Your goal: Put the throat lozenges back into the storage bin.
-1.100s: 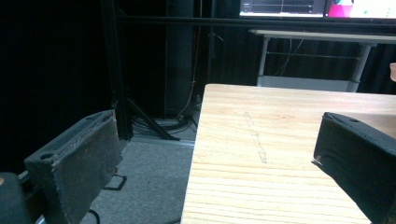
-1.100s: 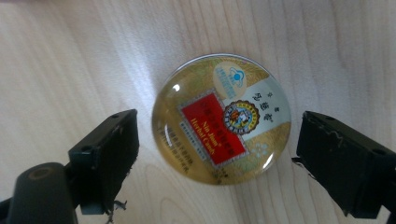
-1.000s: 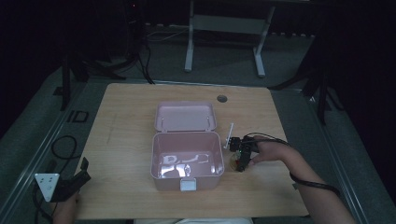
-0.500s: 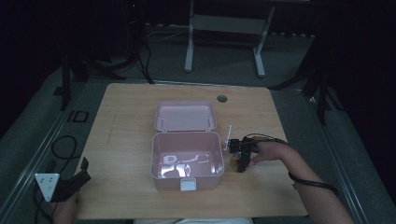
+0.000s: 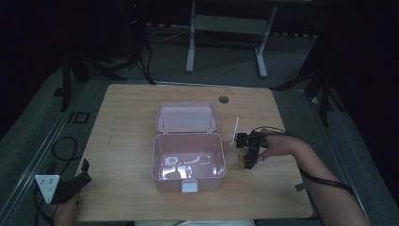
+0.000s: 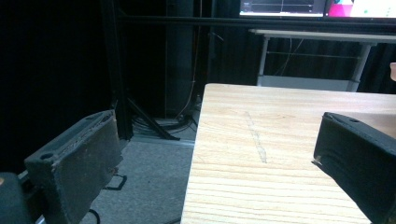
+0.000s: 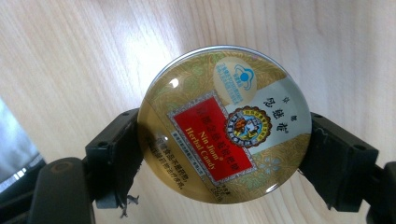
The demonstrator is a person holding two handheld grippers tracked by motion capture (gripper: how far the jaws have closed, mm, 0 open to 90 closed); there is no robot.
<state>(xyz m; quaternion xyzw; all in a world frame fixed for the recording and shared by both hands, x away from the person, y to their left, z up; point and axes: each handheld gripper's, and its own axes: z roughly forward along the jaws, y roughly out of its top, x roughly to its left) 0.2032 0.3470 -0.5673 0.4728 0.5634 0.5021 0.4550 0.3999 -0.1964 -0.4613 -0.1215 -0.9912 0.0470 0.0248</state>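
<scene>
A dark room surrounds the pale wooden surface [image 5: 127, 141], with a metal stand on the grey floor beyond its far edge.

Nearest, at the left corner of the surface, the left claw [image 5: 70, 186] hangs off the edge with its jaws wide apart and nothing between them; the left gripper view looks along the bare wood past them. It has not shifted over the last second.

To the right, a little farther in, the right claw [image 5: 248, 157] is clamped on a round candy tin [image 7: 224, 123]. In the right gripper view the two jaws press the tin's rim from opposite sides, its gold and red label facing the camera. Over the last second the claw has crept slightly nearer to the person and the grip looks settled. I judge the grasp to be made, so lifting the tin toward the box is likely the step in hand. Whether the tin has left the wood I cannot tell.

Just left of that claw sits a pink box [image 5: 162, 167] with its lid [image 5: 187, 117] folded back flat on the far side. Its inside looks bare apart from glare on the shiny bottom. A thin white stick [image 5: 235, 129] lies just beyond the tin.
</scene>
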